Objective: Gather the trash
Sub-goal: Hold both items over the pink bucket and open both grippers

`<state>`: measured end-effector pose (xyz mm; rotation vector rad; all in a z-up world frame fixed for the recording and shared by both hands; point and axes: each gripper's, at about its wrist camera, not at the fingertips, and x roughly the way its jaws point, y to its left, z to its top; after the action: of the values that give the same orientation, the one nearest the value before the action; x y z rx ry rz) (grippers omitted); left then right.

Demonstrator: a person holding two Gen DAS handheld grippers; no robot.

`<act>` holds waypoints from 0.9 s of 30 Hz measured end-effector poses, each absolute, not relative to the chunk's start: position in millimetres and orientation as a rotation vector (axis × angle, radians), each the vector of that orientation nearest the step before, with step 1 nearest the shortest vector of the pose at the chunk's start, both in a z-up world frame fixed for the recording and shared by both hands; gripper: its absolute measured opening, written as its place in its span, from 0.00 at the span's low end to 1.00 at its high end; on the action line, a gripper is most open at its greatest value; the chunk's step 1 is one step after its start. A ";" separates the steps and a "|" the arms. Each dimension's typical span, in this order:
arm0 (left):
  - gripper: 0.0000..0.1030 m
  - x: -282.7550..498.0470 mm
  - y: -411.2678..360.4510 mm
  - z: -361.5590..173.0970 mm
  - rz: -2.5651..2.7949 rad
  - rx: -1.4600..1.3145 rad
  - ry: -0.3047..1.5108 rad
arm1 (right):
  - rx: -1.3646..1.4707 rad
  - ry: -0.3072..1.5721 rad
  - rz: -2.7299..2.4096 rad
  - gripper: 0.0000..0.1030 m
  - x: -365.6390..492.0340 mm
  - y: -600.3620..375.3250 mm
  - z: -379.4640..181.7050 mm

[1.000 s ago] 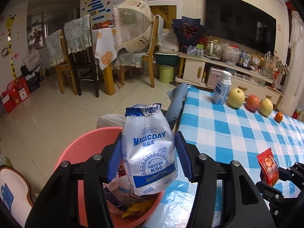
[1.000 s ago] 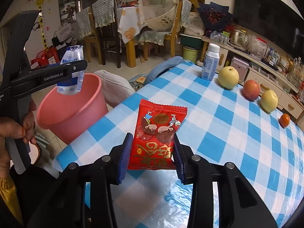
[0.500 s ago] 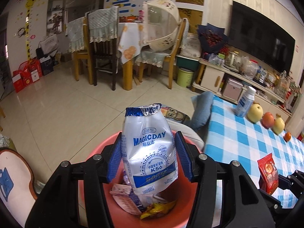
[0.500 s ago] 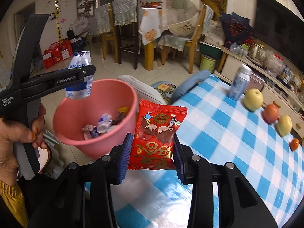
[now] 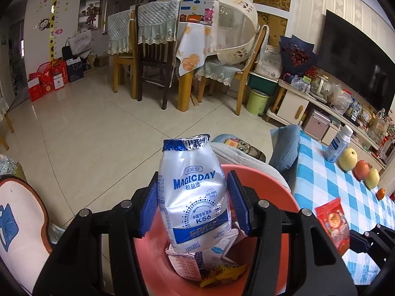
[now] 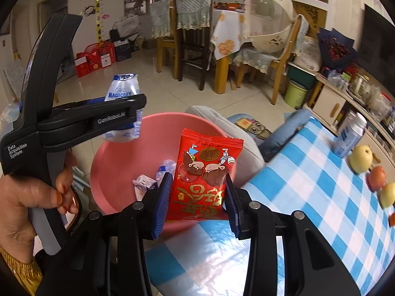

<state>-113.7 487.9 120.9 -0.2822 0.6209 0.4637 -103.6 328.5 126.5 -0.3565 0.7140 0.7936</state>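
Note:
My left gripper (image 5: 195,204) is shut on a crushed silver-and-blue Magicday bottle (image 5: 195,197), held upright right over the pink bin (image 5: 266,185). Inside the bin lie several wrappers and a carton (image 5: 197,264). In the right wrist view my right gripper (image 6: 197,197) is shut on a red snack packet (image 6: 205,172), hanging over the bin's near rim (image 6: 116,153) beside the table's corner. The left gripper (image 6: 116,118) with its bottle (image 6: 122,91) shows there above the bin's left side. The red packet (image 5: 332,222) appears at the right in the left wrist view.
A blue-checked tablecloth (image 6: 308,197) covers the table right of the bin, with a white-and-blue bottle (image 6: 349,138) and several fruits (image 6: 360,159) along its far edge. A grey cushion (image 6: 222,123) and a blue one (image 6: 284,133) lie behind the bin. Dining chairs (image 5: 153,56) stand across the tiled floor.
Both grippers have swung left, away from the table toward the bin. The Magicday bottle now hangs over the bin's middle, and the red packet has moved from above the tablecloth to the bin's rim.

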 end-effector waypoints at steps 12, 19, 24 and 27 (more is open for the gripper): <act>0.53 -113.3 507.6 110.8 0.478 -0.310 0.647 | -0.383 0.752 0.850 0.41 -102.9 366.0 107.7; 0.53 -111.5 509.8 106.1 0.480 -0.315 0.658 | -0.384 0.781 0.866 0.42 -100.4 375.3 94.9; 0.77 -107.6 506.6 101.9 0.520 -0.278 0.678 | -0.360 0.804 0.848 0.66 -95.7 371.3 88.8; 0.85 -106.3 504.4 101.6 0.547 -0.259 0.680 | -0.342 0.798 0.828 0.79 -95.0 364.3 90.8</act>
<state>-106.3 504.4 101.6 -0.2587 0.6800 0.5470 -95.0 364.3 90.8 -0.3420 0.7980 0.8280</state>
